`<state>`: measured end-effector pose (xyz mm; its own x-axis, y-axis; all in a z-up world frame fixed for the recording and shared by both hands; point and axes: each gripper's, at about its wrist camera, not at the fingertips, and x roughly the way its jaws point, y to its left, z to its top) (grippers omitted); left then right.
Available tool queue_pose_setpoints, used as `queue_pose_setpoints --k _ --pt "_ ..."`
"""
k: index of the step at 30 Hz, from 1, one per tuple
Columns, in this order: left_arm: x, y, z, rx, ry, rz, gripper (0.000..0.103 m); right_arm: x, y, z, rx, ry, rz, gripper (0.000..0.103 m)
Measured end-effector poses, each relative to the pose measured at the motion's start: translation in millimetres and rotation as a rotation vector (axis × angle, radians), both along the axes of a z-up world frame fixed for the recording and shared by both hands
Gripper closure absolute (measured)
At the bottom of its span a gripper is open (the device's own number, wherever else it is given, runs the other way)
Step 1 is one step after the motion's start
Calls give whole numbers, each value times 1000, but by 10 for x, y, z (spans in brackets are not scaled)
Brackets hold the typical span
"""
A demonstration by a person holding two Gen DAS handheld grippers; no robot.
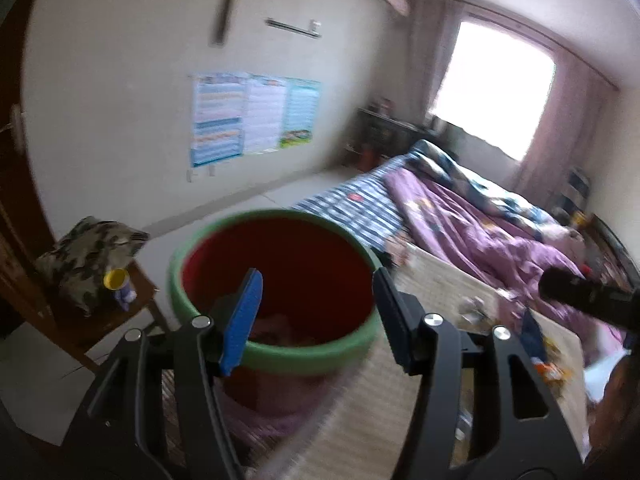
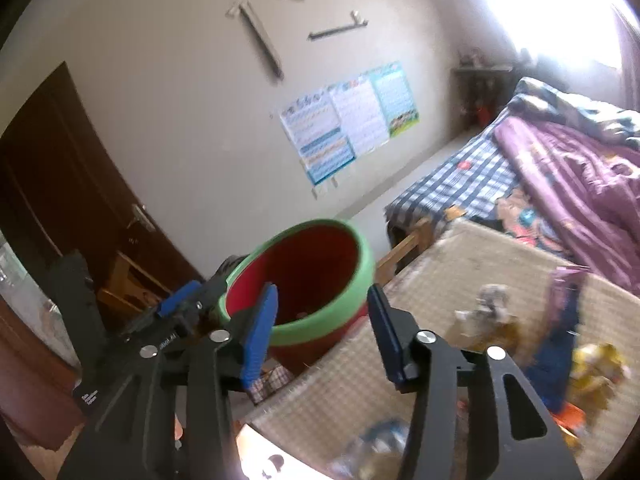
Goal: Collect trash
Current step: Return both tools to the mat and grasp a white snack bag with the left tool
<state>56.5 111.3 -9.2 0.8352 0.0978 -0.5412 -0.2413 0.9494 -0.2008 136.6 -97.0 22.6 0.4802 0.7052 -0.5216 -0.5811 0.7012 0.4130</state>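
Your left gripper (image 1: 316,312) and right gripper (image 2: 320,336) both gape empty; the red bin (image 1: 276,280) tilts at the mat's (image 2: 460,280) edge; wrappers (image 2: 592,364), blurred, probably lie right; bump it and it topples.

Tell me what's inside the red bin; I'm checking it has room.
The red bin shows mostly bare red wall; something pale, blurred, lies near the bottom. The green rim hides the rest.

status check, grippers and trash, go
Left gripper open, empty, at red bin. Right gripper open, empty. Wrappers loose on mat. Nothing blocking the bin mouth.
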Motion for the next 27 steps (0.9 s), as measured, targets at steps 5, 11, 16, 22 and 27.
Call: queue_pose_setpoints --k 5,11,16,22,27 --pt "-101 -372 -118 -34 47 -127 43 -286 -513 -74 3 -8 -94 49" --pt "-116 -738 -470 -67 168 -227 43 -641 -917 -519 -53 56 -225 47" --pt "-109 -951 -770 -128 263 -258 43 -803 -1246 -935 -46 196 -319 47" --pt "-22 -1116 -870 -104 303 -282 43 -893 -1443 -955 -50 202 -359 47" --pt "52 -1132 -895 -106 317 -277 43 -893 -1498 -933 -51 192 -352 47"
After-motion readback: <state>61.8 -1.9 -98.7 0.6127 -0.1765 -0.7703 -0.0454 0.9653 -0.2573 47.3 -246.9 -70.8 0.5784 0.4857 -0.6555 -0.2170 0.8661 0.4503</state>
